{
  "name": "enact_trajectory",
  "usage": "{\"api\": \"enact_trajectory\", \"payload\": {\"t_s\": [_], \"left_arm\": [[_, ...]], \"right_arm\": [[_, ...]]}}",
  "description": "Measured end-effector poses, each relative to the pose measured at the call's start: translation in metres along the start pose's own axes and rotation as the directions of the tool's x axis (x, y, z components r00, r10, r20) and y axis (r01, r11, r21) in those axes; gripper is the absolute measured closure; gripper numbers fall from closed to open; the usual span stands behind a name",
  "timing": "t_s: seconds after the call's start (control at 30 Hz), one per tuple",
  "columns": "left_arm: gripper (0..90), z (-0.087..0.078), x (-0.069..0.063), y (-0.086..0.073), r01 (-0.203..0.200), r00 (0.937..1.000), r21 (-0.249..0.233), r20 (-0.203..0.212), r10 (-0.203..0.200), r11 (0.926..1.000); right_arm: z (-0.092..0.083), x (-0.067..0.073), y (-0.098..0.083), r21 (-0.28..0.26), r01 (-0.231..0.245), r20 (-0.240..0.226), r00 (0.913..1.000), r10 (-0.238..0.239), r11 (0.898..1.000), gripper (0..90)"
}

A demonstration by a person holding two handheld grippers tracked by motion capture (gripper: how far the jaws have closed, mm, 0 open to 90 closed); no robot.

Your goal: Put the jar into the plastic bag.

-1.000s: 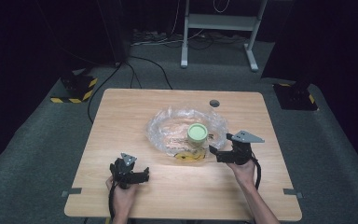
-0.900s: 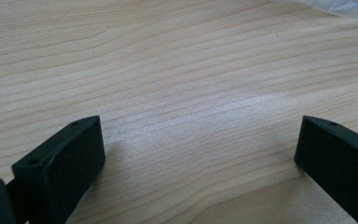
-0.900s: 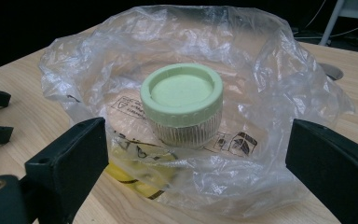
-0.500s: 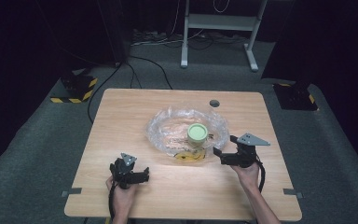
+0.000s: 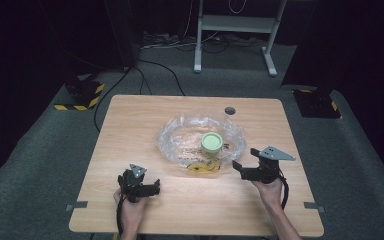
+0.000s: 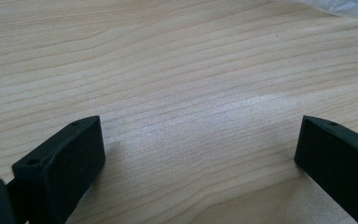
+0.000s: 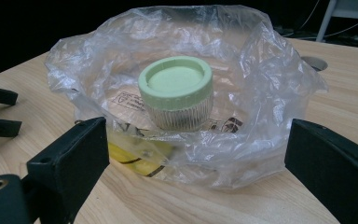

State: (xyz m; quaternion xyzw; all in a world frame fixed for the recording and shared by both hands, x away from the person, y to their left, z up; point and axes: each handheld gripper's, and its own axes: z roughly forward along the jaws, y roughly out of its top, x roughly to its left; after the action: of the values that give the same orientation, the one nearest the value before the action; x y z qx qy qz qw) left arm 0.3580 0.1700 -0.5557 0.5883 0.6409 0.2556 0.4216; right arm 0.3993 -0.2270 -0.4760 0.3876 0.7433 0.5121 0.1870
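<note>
One clear plastic bag (image 5: 200, 140) lies near the middle of the wooden table (image 5: 130, 115), its mouth spread wide and facing up. Inside it stands one jar (image 5: 212, 144) with a pale green lid, upright, its long axis vertical and the lid on top; in the right gripper view the ribbed side of the jar shows below the lid. A yellow printed patch (image 5: 202, 166) shows through the near edge of the bag. The left gripper (image 5: 150, 187) rests low over bare wood at the near left, well apart from the bag, its jaws spread wide with nothing between them. The right gripper (image 5: 240, 167) sits just beside the bag's near right edge, pointing left toward it, jaws also wide apart and holding nothing.
</note>
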Motion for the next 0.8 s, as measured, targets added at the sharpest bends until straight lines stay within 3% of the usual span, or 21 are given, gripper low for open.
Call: {"api": "enact_trajectory", "payload": {"t_s": [0.8], "left_arm": [[1.9, 0.000, 0.000, 0.000, 0.002, 1.0000, -0.002, 0.001, -0.002, 1.0000]], "right_arm": [[-0.010, -0.006, -0.026, 0.044, -0.040, 0.028, 0.9989, 0.039, 0.998, 7.2]]}}
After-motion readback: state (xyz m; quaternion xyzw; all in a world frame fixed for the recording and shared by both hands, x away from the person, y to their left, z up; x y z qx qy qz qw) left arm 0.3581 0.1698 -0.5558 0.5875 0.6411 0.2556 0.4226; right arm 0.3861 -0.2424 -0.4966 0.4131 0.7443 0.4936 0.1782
